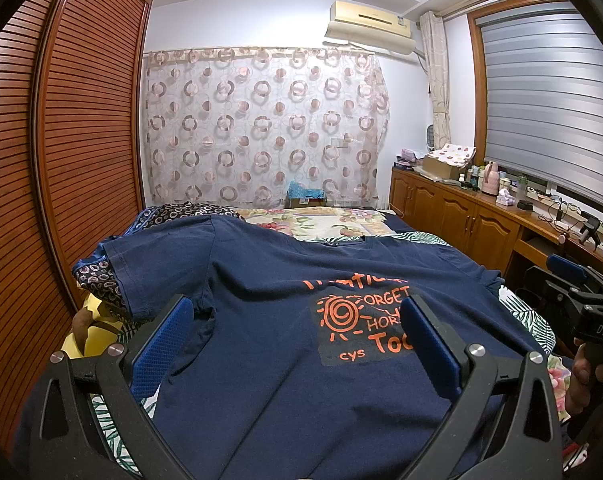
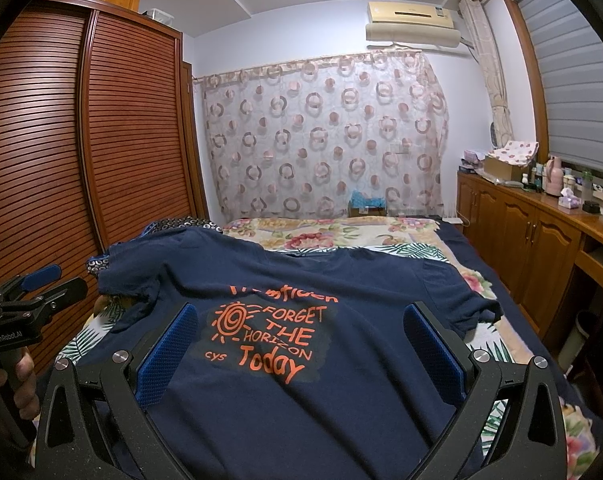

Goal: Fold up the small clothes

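Observation:
A navy T-shirt [image 1: 261,272] with an orange sun and lettering lies spread face up on the bed, its collar toward the far end. My left gripper [image 1: 297,316] hovers open over the shirt's lower half, with its blue pads [image 1: 169,336] wide apart and nothing between them. In the right wrist view the same shirt [image 2: 361,280] lies below my right gripper [image 2: 301,316], which is also open and empty. Each gripper shows at the edge of the other's view: the right gripper [image 1: 549,276] beside the shirt's right side, the left gripper [image 2: 67,280] near the left sleeve.
The bed [image 2: 321,232] has a floral cover and a patterned pillow [image 1: 101,276] by the left sleeve. A slatted wooden wardrobe [image 1: 81,140] stands close on the left. A wooden cabinet [image 2: 521,224] with bottles runs along the right, with a bin [image 2: 585,328] beside it. A person's hand [image 2: 21,376] holds the left gripper's handle.

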Available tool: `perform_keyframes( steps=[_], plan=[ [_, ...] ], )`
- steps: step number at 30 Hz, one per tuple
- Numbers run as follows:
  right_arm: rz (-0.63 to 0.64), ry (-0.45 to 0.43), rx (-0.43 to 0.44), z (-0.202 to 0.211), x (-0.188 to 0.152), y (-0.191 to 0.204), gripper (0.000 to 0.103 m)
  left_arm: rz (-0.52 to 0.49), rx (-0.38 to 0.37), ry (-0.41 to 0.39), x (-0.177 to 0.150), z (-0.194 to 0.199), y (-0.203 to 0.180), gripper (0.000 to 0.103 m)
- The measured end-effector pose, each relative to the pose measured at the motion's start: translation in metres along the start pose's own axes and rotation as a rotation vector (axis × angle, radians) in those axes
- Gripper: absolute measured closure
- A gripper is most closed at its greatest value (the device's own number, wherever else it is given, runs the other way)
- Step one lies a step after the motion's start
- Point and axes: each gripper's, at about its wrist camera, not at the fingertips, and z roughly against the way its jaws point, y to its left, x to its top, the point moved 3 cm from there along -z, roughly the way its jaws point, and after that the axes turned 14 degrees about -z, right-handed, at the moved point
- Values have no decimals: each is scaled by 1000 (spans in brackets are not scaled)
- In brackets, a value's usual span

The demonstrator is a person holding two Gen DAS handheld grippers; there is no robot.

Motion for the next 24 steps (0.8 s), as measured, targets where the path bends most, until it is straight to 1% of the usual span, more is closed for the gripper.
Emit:
perform_keyframes(
  steps=[9, 13, 19, 24],
  plan=[
    [-2, 1, 3, 0, 0, 1, 0, 2, -1, 2, 0, 0, 0, 0],
    [-4, 7, 14, -3, -2, 2, 0, 1, 0, 16, -5, -2, 2, 0],
    [3, 23, 42, -14, -4, 4, 0, 34, 37, 48, -14, -13, 35, 0],
    [18, 33, 46, -28, -5, 7, 0, 53, 77, 79, -29, -22, 62, 0]
  ],
)
